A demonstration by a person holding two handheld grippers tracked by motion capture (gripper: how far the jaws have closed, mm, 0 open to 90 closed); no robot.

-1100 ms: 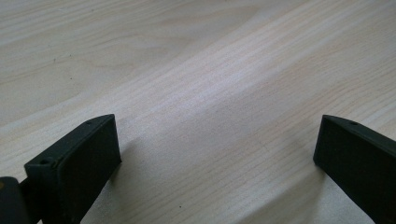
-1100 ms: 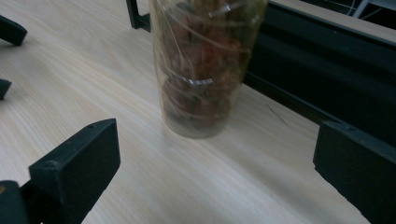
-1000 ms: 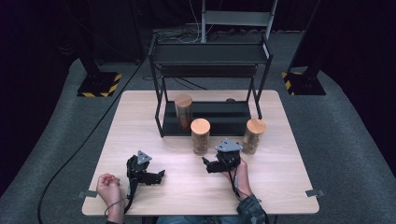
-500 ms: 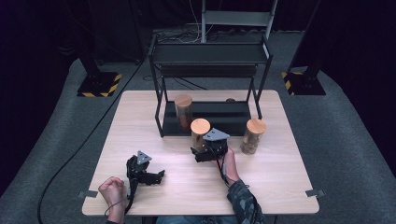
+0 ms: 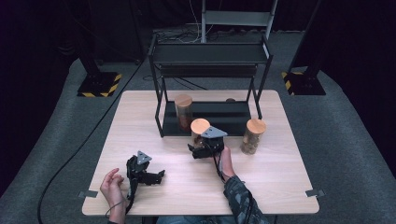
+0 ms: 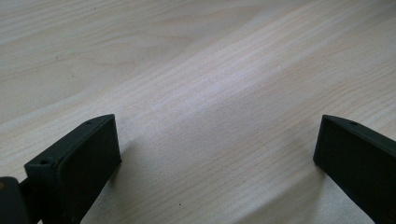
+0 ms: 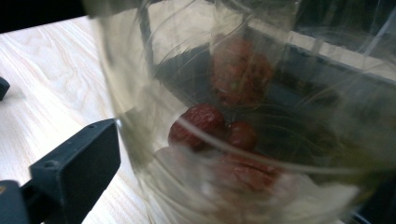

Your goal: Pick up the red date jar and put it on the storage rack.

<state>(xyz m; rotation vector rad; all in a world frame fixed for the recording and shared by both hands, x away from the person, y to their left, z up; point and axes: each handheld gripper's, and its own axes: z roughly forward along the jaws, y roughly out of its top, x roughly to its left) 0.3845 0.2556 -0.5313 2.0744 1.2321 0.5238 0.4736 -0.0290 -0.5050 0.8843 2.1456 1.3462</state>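
Observation:
Three clear jars with round wooden lids stand by a black shelf rack (image 5: 210,55). One jar (image 5: 183,111) is on the rack's lower shelf and another (image 5: 252,136) is on the table to the right. My right gripper (image 5: 201,150) has the middle jar (image 5: 200,127) between its jaws. These have just been closing, and the near finger (image 7: 77,170) lies against the glass (image 7: 243,140), which holds red dried fruit. The far finger is hidden behind the jar. My left gripper (image 5: 154,176) rests open on the table (image 6: 201,84) with nothing between its fingers.
The wooden table (image 5: 289,172) has bare room in front and at both sides. The rack stands at the table's back middle on thin black legs. A black cable (image 5: 93,135) runs across the grey floor on the left.
My right gripper moved forward and to the left, up to the middle jar, which now sits between its jaws. The left gripper stayed where it was.

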